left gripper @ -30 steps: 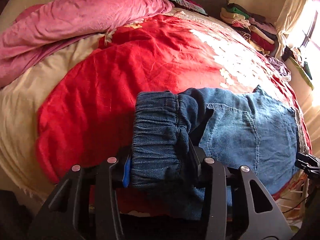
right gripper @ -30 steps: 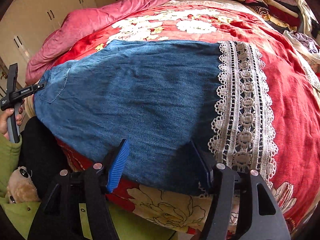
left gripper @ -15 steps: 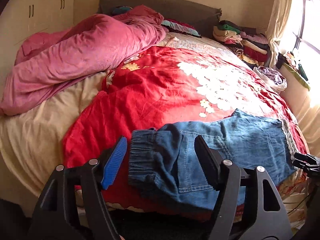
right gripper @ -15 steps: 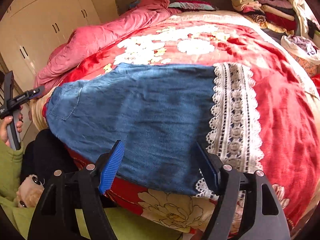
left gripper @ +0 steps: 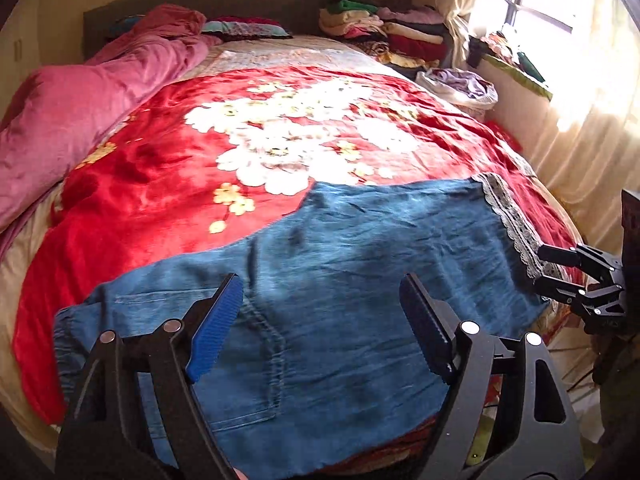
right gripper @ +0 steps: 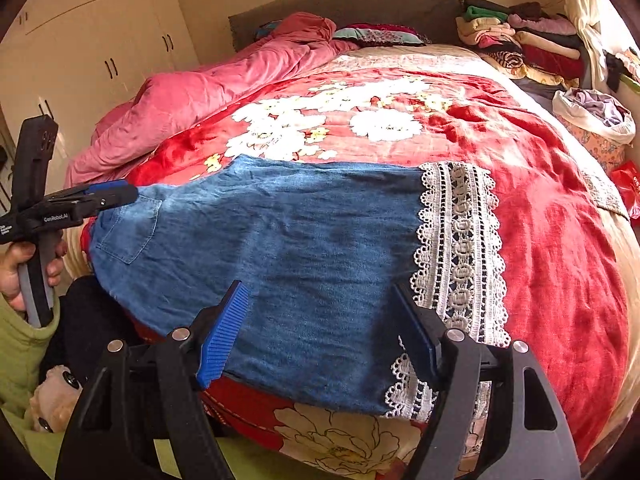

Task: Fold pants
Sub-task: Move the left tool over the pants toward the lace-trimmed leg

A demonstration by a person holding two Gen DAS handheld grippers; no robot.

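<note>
The left black hand-held gripper [left gripper: 320,320], one finger faced with a ribbed blue pad [left gripper: 216,326] and the other with a dark pad, points forward and downward; its jaws are opening and stand wide apart with nothing pressed between the pads. In the right wrist view it shows side-on at the left edge [right gripper: 116,194], its grey-and-black handle upright in a bare hand [right gripper: 24,272] that comes out of a light green sleeve [right gripper: 20,356]. The right black hand-held gripper [right gripper: 324,332], with the same blue pad [right gripper: 224,340], also tilts downward, jaws spread wide and pads clear of any grip.
</note>
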